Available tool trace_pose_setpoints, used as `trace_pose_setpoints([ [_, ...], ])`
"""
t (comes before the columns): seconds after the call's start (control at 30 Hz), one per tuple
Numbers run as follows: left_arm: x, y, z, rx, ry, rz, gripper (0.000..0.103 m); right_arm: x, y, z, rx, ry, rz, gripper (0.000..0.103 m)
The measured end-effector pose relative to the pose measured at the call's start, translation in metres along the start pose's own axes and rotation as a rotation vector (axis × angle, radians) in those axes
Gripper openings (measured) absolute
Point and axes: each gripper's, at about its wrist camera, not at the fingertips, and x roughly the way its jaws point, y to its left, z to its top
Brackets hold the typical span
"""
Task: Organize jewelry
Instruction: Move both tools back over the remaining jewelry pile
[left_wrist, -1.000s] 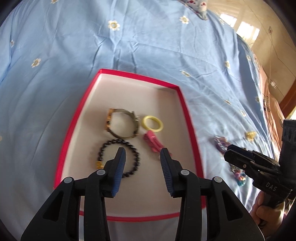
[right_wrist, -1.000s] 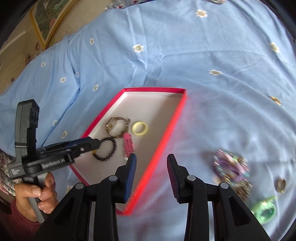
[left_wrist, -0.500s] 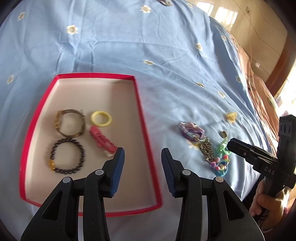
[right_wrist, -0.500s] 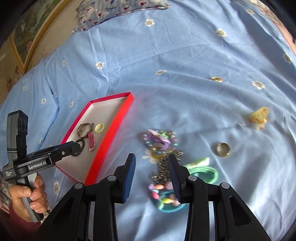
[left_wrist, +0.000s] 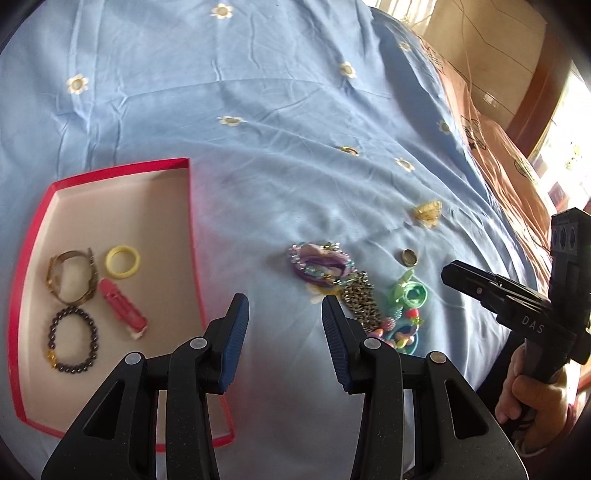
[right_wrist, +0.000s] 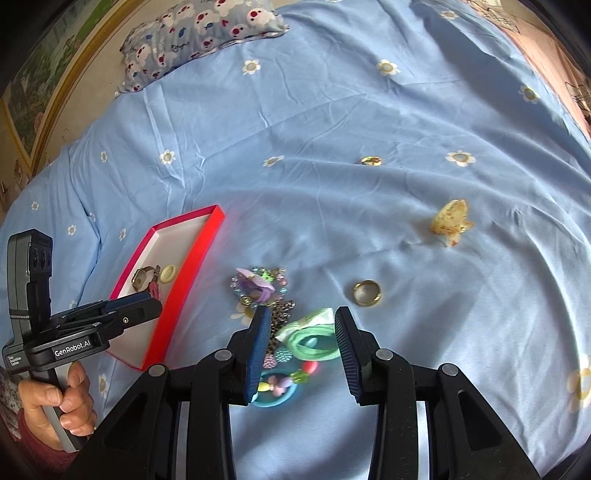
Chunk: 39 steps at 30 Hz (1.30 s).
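Blue bedsheet (left_wrist: 280, 110); red tray (left_wrist: 33, 236) holds watch (left_wrist: 70, 277), yellow ring (left_wrist: 122, 261), pink clip (left_wrist: 122, 308), bead bracelet (left_wrist: 74, 341). Both jaws released.

**Bright daylight, fisheye bend, some blur**

Daylight floods both views, strongest from the window (left_wrist: 565, 155) at the right edge of the left wrist view, where it blows out to white. The blue bedsheet (left_wrist: 280, 110) shows soft shadows in its creases. The red tray (left_wrist: 192, 221) smears slightly at its rim. Straight lines bow toward the dark corners, and the beaded bracelet (right_wrist: 277, 387) near the lens looks soft.
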Motion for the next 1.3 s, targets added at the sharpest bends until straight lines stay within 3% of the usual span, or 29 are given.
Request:
trace_pose_setpoints([
  [0.47, 0.047, -0.040, 0.030, 0.056, 0.046, -0.049, 0.040, 0.000, -0.047, 0.017, 0.071, -0.016, -0.082, 0.041],
  [0.73, 0.081, -0.047, 0.038, 0.080, 0.092, -0.021, 0.039, 0.012, -0.069, 0.036, 0.098, -0.025, -0.140, 0.048],
  [0.97, 0.094, -0.045, 0.033, 0.092, 0.120, -0.042, 0.004, 0.032, -0.086, 0.053, 0.102, -0.020, -0.203, 0.048],
  [1.17, 0.093, -0.042, 0.035, 0.077, 0.111, -0.082, 0.000, 0.053, -0.099, 0.061, 0.089, -0.007, -0.267, 0.048],
  [1.3, 0.085, -0.036, 0.037, 0.045, 0.090, -0.114, 0.000, 0.057, -0.102, 0.060, 0.087, -0.007, -0.263, 0.039],
])
